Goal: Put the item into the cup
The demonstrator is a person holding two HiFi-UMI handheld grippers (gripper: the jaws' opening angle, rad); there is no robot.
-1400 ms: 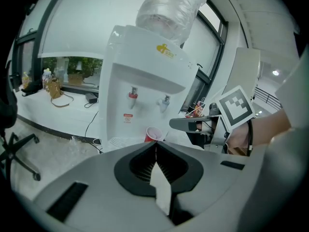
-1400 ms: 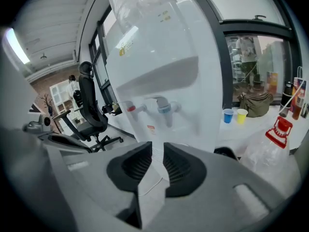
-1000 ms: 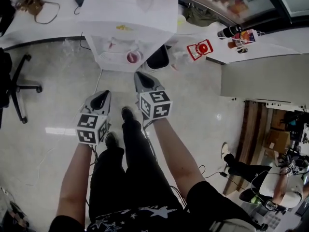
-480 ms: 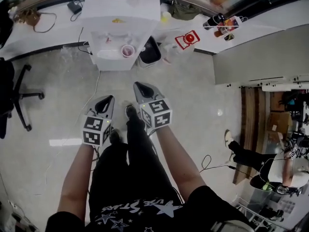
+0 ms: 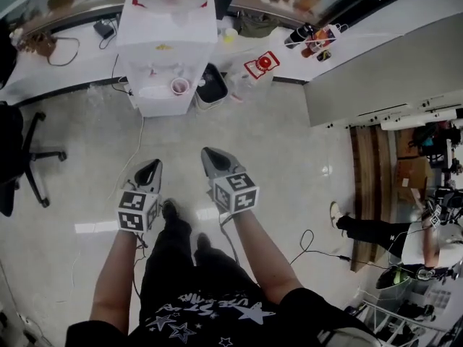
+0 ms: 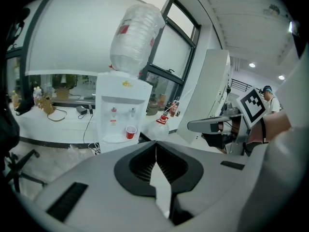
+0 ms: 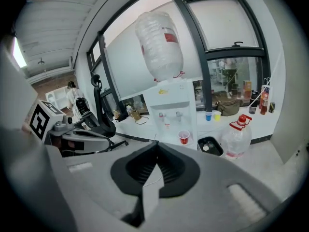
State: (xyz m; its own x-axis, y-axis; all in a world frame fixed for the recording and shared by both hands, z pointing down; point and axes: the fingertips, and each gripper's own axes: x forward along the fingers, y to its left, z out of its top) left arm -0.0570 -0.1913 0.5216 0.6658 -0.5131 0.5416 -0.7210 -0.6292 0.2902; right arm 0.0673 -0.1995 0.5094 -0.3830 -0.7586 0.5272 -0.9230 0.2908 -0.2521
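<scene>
Cup [image 5: 179, 86] (red) on dispenser [image 5: 155, 53], left tool [image 6: 155, 145] and right tool [image 7: 157, 145] pressed together, empty.

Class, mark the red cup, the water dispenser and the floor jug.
red cup [image 7: 183, 137]: right gripper view, side wall.
water dispenser [image 7: 170, 99]: right gripper view, white front panel.
floor jug [image 7: 236, 140]: right gripper view, clear body.

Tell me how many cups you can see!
3. A red cup sits in the water dispenser; a blue cup and a yellow cup stand side by side on the counter to its right. Others may be hidden.
</scene>
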